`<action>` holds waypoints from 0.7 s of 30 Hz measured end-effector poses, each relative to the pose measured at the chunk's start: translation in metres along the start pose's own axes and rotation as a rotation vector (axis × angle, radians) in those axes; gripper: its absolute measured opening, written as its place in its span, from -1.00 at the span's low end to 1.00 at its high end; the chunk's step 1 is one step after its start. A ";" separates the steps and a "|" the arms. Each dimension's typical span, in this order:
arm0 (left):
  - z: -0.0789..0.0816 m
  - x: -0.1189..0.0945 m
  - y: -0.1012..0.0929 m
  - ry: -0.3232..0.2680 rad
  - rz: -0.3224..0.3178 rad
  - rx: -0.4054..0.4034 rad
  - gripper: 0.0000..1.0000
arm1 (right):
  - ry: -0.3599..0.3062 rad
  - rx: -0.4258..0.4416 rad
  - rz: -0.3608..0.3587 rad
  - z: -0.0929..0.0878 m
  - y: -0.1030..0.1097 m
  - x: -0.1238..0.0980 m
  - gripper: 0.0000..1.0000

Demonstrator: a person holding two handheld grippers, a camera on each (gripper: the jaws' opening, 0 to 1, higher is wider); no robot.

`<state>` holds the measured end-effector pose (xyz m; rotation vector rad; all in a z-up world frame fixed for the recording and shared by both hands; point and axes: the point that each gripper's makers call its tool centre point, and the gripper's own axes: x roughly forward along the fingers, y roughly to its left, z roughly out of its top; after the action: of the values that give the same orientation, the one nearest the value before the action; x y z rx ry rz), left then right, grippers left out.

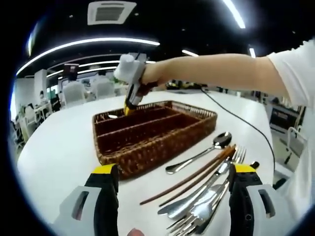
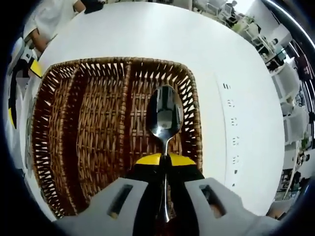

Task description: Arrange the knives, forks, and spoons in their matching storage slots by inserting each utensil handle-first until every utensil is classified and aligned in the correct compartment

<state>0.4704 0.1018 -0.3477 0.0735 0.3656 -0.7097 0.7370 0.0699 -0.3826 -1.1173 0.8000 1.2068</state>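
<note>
My right gripper (image 2: 165, 158) is shut on the handle of a silver spoon (image 2: 165, 115), whose bowl points away from me. It hangs over the right-hand slot of a brown wicker tray (image 2: 118, 61) with three long slots. In the left gripper view, a person's hand holds that right gripper (image 1: 127, 109) over the far left corner of the tray (image 1: 147, 162). My left gripper (image 1: 174, 169) is open, low over the table in front of the tray. Beside it lie a spoon (image 1: 197, 157), brown chopsticks (image 1: 192, 179) and a heap of forks and knives (image 1: 202, 206).
The white table (image 1: 59, 147) stretches all round the tray. A black cable (image 1: 246, 123) runs across it at the right. A person's bare arm (image 1: 221, 71) reaches over the tray. White chairs (image 1: 74, 91) stand behind the table.
</note>
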 end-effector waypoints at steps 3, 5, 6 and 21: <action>0.000 0.001 0.001 0.000 -0.001 -0.001 0.87 | 0.005 0.009 0.000 -0.003 -0.007 0.004 -0.95; 0.000 0.001 0.000 0.001 -0.002 -0.001 0.87 | 0.001 0.021 -0.003 -0.005 -0.011 0.006 -0.95; 0.000 0.001 0.000 0.001 -0.002 -0.002 0.87 | 0.002 0.018 -0.001 -0.006 -0.012 0.007 -0.95; -0.001 0.000 -0.001 0.005 -0.002 -0.005 0.87 | 0.002 0.025 0.008 -0.005 -0.008 0.010 -0.93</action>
<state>0.4698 0.1015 -0.3486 0.0702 0.3724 -0.7104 0.7472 0.0681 -0.3915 -1.0961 0.8195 1.1996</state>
